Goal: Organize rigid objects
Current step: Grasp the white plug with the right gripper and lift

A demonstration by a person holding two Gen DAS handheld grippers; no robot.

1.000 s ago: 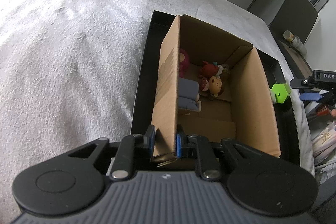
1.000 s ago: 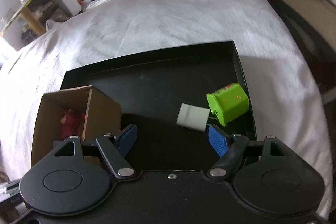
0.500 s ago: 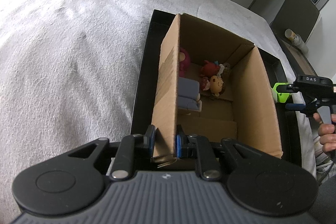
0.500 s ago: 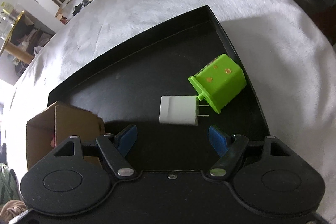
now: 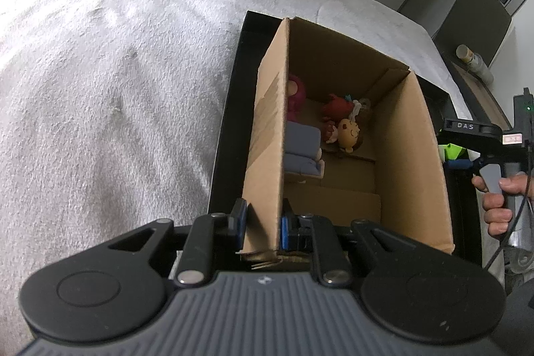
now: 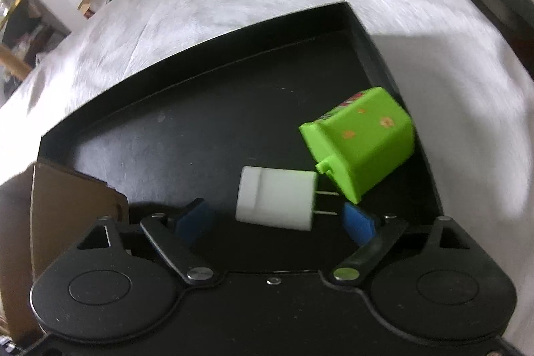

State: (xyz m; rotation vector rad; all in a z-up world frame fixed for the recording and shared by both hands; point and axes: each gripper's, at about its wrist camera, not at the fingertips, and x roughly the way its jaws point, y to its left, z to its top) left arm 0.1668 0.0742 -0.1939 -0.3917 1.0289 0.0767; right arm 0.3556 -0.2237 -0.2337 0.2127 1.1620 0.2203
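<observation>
My left gripper [image 5: 262, 224] is shut on the near left wall of an open cardboard box [image 5: 420, 155] that stands in a black tray [image 5: 230, 109]. Inside the box lie several small toy figures [image 5: 347, 130] and a grey block [image 5: 300, 152]. My right gripper [image 6: 275, 219] is open, low over the tray [image 6: 200, 135]. A white plug charger [image 6: 275, 202] lies between its fingertips, prongs pointing right. A green toy bin [image 6: 363, 145] lies tipped just beyond the charger's prongs. The right gripper [image 5: 480, 142] also shows in the left wrist view.
The tray sits on a white fuzzy cloth [image 5: 110, 95] over a rounded surface. The cardboard box corner [image 6: 66, 202] shows at the left of the right wrist view. Dark furniture [image 5: 474, 22] and a room lie beyond.
My right gripper has moved forward and down toward the white charger, which now lies between its open fingers. The left gripper stays clamped on the box wall.
</observation>
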